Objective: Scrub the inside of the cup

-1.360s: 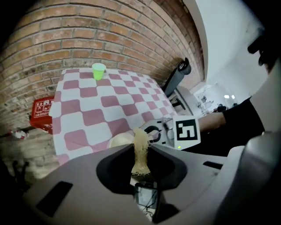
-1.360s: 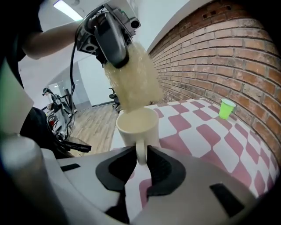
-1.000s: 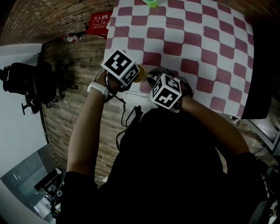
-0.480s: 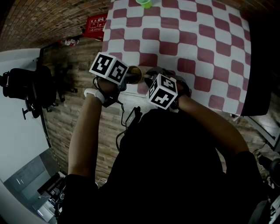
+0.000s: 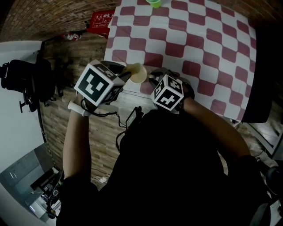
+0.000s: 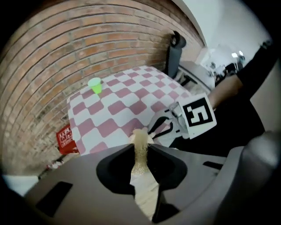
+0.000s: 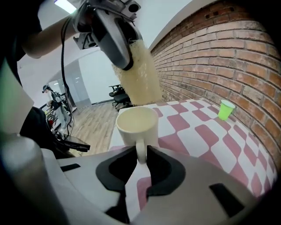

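On my feed the desk (image 5: 223,27) is covered by a red-and-white checked cloth (image 5: 146,49), and a small green cup (image 5: 154,2) stands upright on it near the far edge, close to the brick wall (image 7: 228,52). A red sign (image 5: 100,22) sits low against that wall, just beside the desk's corner. I can't read its print. Off to the left a black office chair (image 5: 24,84) stands on the wood-plank floor (image 5: 57,128), well apart from the desk.
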Action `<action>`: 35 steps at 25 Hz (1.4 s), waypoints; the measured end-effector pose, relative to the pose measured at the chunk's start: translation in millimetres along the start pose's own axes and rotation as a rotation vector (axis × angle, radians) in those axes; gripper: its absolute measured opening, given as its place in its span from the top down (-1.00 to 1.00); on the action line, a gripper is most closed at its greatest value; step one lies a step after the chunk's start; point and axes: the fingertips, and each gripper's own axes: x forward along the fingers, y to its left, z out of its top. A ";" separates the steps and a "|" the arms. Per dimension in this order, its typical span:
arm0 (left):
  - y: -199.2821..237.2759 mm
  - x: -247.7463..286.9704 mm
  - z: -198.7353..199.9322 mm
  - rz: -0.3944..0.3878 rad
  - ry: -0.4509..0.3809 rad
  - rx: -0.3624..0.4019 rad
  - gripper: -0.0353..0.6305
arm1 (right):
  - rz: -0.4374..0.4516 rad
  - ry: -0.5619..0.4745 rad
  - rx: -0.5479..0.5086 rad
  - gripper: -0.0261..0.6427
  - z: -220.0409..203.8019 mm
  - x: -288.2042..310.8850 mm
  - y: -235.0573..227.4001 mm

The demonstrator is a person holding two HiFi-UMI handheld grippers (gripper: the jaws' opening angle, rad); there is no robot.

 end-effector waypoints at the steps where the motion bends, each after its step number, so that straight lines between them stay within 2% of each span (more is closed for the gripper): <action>1: -4.6 8.3 -0.4 0.013 0.042 0.074 0.65 | 0.000 0.001 -0.001 0.67 0.0 -0.1 0.0; 3: -13.4 29.2 -0.6 0.000 0.105 0.157 0.65 | 0.001 0.003 -0.003 0.67 0.1 -0.3 0.2; 5: -15.1 51.5 -12.3 -0.019 0.187 0.162 0.65 | 0.001 0.004 -0.001 0.67 0.8 -0.4 0.7; 7: -7.5 71.5 -26.6 -0.001 0.270 0.150 0.65 | -0.002 0.003 0.000 0.67 2.2 -0.3 0.4; 12: 0.5 105.4 -30.3 0.036 0.347 0.190 0.65 | -0.007 0.003 0.006 0.67 3.4 -0.5 -0.4; 15: -1.1 111.0 -29.6 0.044 0.363 0.215 0.65 | -0.008 0.001 0.006 0.67 2.9 -0.7 -0.8; 19: 5.7 96.5 -24.0 0.107 0.323 0.221 0.65 | -0.008 0.003 0.002 0.67 1.3 -0.8 -0.9; 25: 7.7 42.7 -16.0 0.194 0.186 0.176 0.65 | -0.011 -0.004 0.005 0.67 2.6 -1.4 -3.0; 30: 36.7 -15.3 -18.2 0.377 0.123 0.136 0.65 | -0.011 0.002 0.001 0.67 0.9 -1.0 -3.2; 32: 33.1 -26.1 -14.2 0.366 0.084 0.131 0.65 | -0.012 0.002 0.002 0.67 0.6 -1.5 -2.8; 35: 3.4 -17.0 -7.0 0.235 0.054 0.163 0.65 | -0.012 0.004 -0.001 0.67 1.4 -2.2 -2.1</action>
